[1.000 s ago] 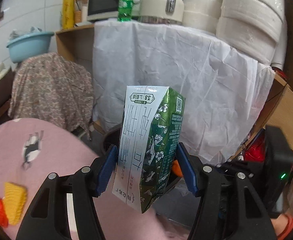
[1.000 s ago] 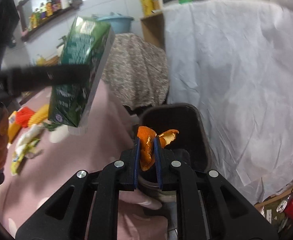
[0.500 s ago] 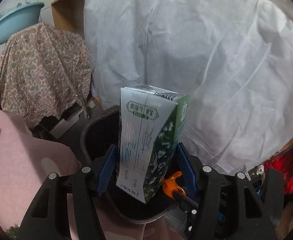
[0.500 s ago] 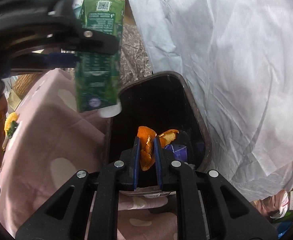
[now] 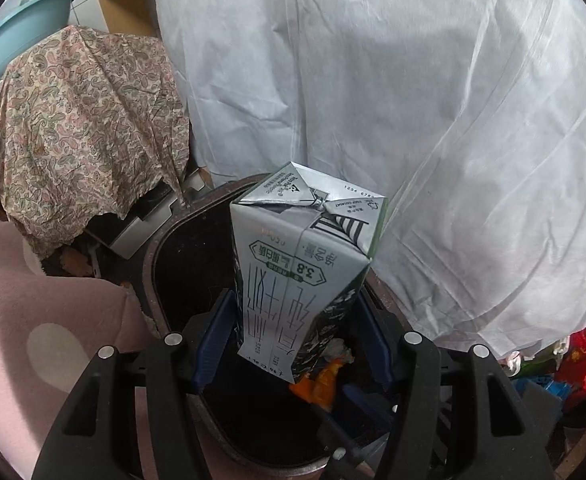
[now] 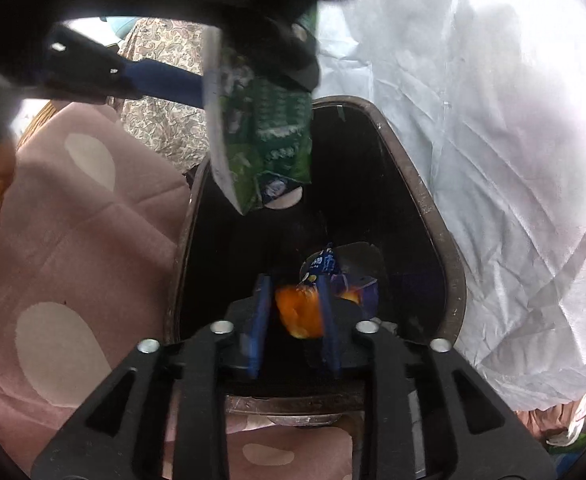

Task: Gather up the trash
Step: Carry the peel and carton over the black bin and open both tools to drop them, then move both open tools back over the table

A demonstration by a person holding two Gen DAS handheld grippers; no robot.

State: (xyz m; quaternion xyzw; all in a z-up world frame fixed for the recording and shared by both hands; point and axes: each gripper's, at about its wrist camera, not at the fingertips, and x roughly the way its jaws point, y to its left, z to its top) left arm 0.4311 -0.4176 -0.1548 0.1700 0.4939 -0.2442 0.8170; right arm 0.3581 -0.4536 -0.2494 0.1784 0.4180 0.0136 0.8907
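Observation:
My left gripper is shut on a green and silver milk carton and holds it over the mouth of a dark trash bin. The carton and bin rim also show in the right wrist view. My right gripper is over the bin with its jaws parted; a blurred orange peel sits between them, apparently loose. A purple wrapper lies inside the bin.
A pink dotted tablecloth borders the bin on the left. A white sheet hangs behind and right of it. A paisley-covered object with a blue basin stands at the back left. Red clutter lies low right.
My left gripper has carried the carton down over the bin mouth. My right gripper has opened from its tight grip on the orange peel, which now looks blurred and lower.

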